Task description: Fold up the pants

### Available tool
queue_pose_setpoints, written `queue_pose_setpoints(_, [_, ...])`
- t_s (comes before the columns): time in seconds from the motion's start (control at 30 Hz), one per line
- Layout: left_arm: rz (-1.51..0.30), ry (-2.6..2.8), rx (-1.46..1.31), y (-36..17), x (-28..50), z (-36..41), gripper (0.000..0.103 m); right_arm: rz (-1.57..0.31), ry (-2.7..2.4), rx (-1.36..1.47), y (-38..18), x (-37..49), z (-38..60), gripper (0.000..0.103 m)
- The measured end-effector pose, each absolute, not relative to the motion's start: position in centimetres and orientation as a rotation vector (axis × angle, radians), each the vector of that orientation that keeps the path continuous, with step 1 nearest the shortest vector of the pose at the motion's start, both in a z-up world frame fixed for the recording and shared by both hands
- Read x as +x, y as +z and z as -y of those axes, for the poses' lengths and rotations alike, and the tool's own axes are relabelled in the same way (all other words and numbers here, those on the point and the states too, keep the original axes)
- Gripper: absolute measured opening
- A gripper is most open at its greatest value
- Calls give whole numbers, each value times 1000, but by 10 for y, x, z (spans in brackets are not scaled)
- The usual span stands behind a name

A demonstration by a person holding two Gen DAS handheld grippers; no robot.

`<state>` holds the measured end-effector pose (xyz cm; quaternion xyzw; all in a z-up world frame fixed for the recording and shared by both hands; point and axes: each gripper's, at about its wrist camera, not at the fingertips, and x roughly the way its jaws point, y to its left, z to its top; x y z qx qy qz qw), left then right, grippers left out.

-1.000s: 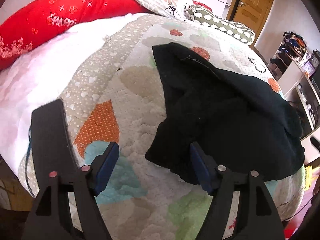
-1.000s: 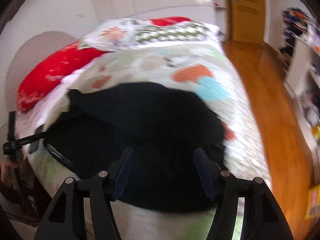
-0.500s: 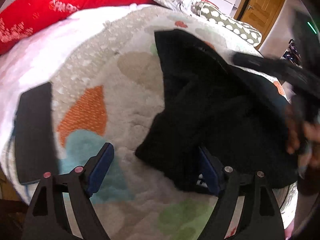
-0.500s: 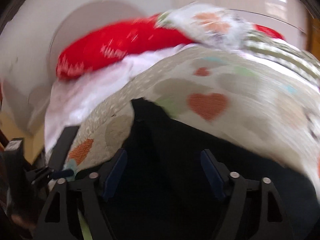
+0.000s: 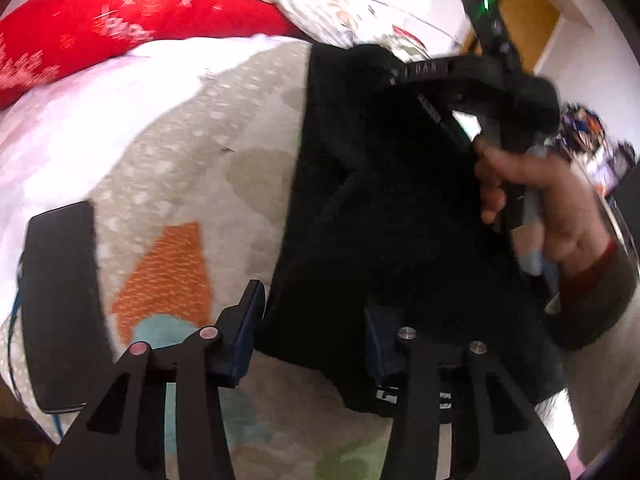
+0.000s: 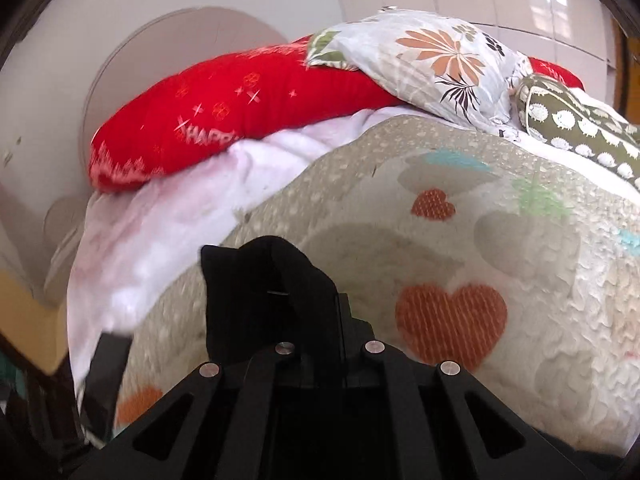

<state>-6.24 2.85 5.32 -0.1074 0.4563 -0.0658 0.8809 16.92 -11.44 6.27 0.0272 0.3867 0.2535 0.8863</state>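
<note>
Black pants (image 5: 384, 216) lie crumpled on the patterned quilt (image 5: 180, 184) of a bed. My left gripper (image 5: 316, 332) is open, its jaws astride the pants' near edge, the right blue pad over the cloth. In the left wrist view my right gripper (image 5: 404, 76), held by a hand, pinches the far upper part of the pants. In the right wrist view the right gripper (image 6: 324, 320) is shut on a bunched fold of the black pants (image 6: 272, 284), lifted above the quilt (image 6: 480, 248).
A black phone (image 5: 60, 300) lies on the quilt's left edge. A red pillow (image 6: 240, 108), a flowered pillow (image 6: 432, 56) and a green patterned pillow (image 6: 572, 124) lie at the head. A white blanket (image 6: 176, 232) lies beside the quilt. A wooden door (image 5: 524, 20) stands beyond.
My right gripper swung to the pants' far end and closed on a fold there. My left gripper moved in over the near edge and narrowed somewhat.
</note>
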Motion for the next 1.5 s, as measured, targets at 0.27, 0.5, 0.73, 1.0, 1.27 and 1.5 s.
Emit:
queue_pose_setpoints(0.27, [-1013,-30,-189,38,-59,-41,64,-897,476,11,13,187,75,24])
queue_pose_setpoints(0.5, [-892,-10,-212,76,-65,-49,88,-799,543,90,67,111,153,70])
queue_pose_setpoints(0.73, [-905,-89,-242,90,-18,-22,89,-802,424,3,57,35,222,75])
queue_pose_setpoints(1.0, [-1023,-112,-307,77,63,20,89,-857,392,-23,19,6,241,75])
queue_pose_setpoints(1.27, [-1100,-93,-365,43,126,45,88,-830,335,-81,6,16,249,64])
queue_pose_setpoints(1.5, [-1083,-149,-345,46,126,56,12,-823,377,69,17,30,275,5])
